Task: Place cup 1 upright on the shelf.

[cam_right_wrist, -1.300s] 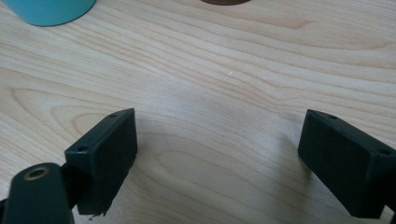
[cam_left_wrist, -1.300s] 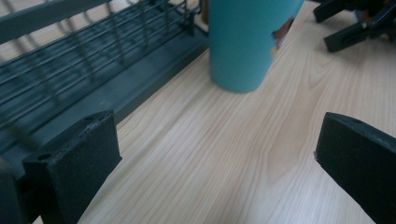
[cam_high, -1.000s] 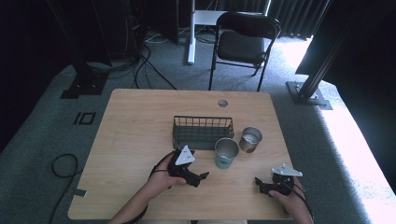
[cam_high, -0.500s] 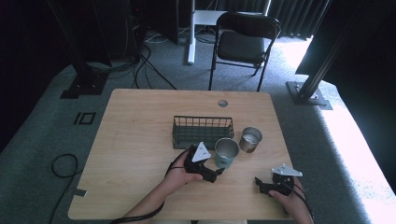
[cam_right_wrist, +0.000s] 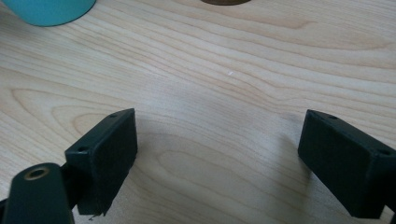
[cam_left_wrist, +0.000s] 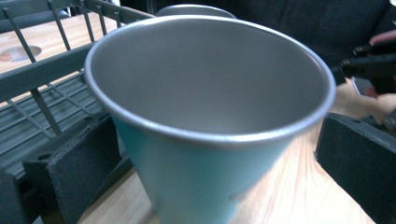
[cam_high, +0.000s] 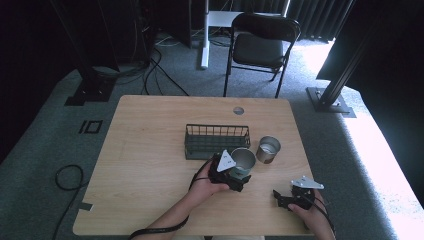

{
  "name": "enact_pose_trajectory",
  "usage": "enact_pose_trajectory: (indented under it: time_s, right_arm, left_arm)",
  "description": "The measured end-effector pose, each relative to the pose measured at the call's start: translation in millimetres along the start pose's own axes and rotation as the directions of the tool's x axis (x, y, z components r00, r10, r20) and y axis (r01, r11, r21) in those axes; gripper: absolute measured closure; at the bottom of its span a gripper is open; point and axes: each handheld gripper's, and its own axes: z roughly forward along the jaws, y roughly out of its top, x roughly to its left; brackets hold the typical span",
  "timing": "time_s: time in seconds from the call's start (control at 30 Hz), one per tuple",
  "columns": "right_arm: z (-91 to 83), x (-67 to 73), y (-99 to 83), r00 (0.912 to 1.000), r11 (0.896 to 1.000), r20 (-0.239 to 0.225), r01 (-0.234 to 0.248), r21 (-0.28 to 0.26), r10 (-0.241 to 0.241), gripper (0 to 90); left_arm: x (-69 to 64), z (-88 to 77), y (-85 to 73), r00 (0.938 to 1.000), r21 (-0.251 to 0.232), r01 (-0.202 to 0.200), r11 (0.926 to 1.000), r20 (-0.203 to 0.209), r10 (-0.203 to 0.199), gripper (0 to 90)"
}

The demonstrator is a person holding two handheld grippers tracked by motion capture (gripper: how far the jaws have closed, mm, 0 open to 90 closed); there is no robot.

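Observation:
A teal cup [cam_high: 243,161] with a bare metal inside stands upright near the table's middle front. In the left gripper view the teal cup [cam_left_wrist: 205,140] sits between the black jaws. My left gripper [cam_high: 238,173] is open, one jaw on each side of the cup, with a gap showing at the right jaw. A second cup of plain steel [cam_high: 268,149] stands just right of the teal one. Near the front right edge my right gripper [cam_high: 281,199] rests low over bare wood, open and holding nothing [cam_right_wrist: 217,149]. The teal cup's base [cam_right_wrist: 46,9] shows at the top left of the right gripper view.
A dark wire basket [cam_high: 217,140] stands directly behind the teal cup, and its bars [cam_left_wrist: 42,74] show close at the left in the left gripper view. The wooden table [cam_high: 145,150] has a round cable hole [cam_high: 238,110] at the back. A folding chair [cam_high: 260,47] stands beyond the table.
My left gripper has moved right and forward across the table until its jaws straddle the teal cup. The right gripper has stayed where it was.

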Motion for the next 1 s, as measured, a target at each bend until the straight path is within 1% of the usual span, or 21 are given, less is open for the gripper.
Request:
enact_pose_trajectory:
  time_s: [0.13,0.2,0.43,0.47,0.5,0.53,0.57,0.6,0.63,0.7,0.73,0.83,1.0]
  right_arm:
    - [0.0,0.0,0.0,1.0000,1.000,0.000,0.000,0.000,0.000,11.5]
    - [0.0,0.0,0.0,1.0000,1.000,0.000,0.000,0.000,0.000,11.5]
    - [0.0,0.0,0.0,1.0000,1.000,0.000,0.000,0.000,0.000,11.5]
    - [0.0,0.0,0.0,1.0000,1.000,0.000,0.000,0.000,0.000,11.5]
    - [0.0,0.0,0.0,1.0000,1.000,0.000,0.000,0.000,0.000,11.5]
    - [0.0,0.0,0.0,1.0000,1.000,0.000,0.000,0.000,0.000,11.5]
    - [0.0,0.0,0.0,1.0000,1.000,0.000,0.000,0.000,0.000,11.5]
    - [0.0,0.0,0.0,1.0000,1.000,0.000,0.000,0.000,0.000,11.5]
    - [0.0,0.0,0.0,1.0000,1.000,0.000,0.000,0.000,0.000,11.5]
    - [0.0,0.0,0.0,1.0000,1.000,0.000,0.000,0.000,0.000,11.5]
    - [0.0,0.0,0.0,1.0000,1.000,0.000,0.000,0.000,0.000,11.5]
    - [0.0,0.0,0.0,1.0000,1.000,0.000,0.000,0.000,0.000,11.5]
    - [0.0,0.0,0.0,1.0000,1.000,0.000,0.000,0.000,0.000,11.6]
  left_arm:
    - [-2.1,6.7,1.3,0.9994,-0.032,0.020,0.9993,-0.026,-0.021,0.4]
    - [-3.9,9.4,1.9,0.9993,-0.043,0.016,0.9989,-0.032,-0.018,0.5]
    - [-9.1,15.2,2.9,0.9982,-0.054,0.000,0.9986,-0.060,-0.003,0.5]
    - [-9.4,15.6,2.9,0.9980,-0.056,0.001,0.9985,-0.064,-0.004,1.1]
    - [-9.3,16.1,2.9,0.9974,-0.058,0.004,0.9983,-0.072,-0.008,5.0]
    - [-9.0,16.7,2.8,0.9975,-0.061,0.004,0.9981,-0.071,-0.009,6.9]
    - [-8.3,17.2,2.7,0.9975,-0.057,-0.006,0.9983,-0.070,0.001,7.2]
    - [-7.7,17.0,2.5,0.9974,-0.061,-0.016,0.9980,-0.071,0.012,14.4]
    - [-7.8,16.9,2.4,0.9976,-0.064,-0.014,0.9979,-0.069,0.009,14.6]
    - [-8.4,16.1,2.4,0.9979,-0.062,-0.027,0.9977,-0.061,0.023,14.8]
    - [-8.4,15.5,2.4,0.9977,-0.061,-0.027,0.9978,-0.063,0.023,14.8]
    - [-7.8,14.2,2.6,0.9986,-0.062,-0.015,0.9980,-0.051,0.011,14.9]
    - [-8.7,9.3,6.3,0.9992,-0.063,-0.025,0.9977,-0.032,0.023,14.9]
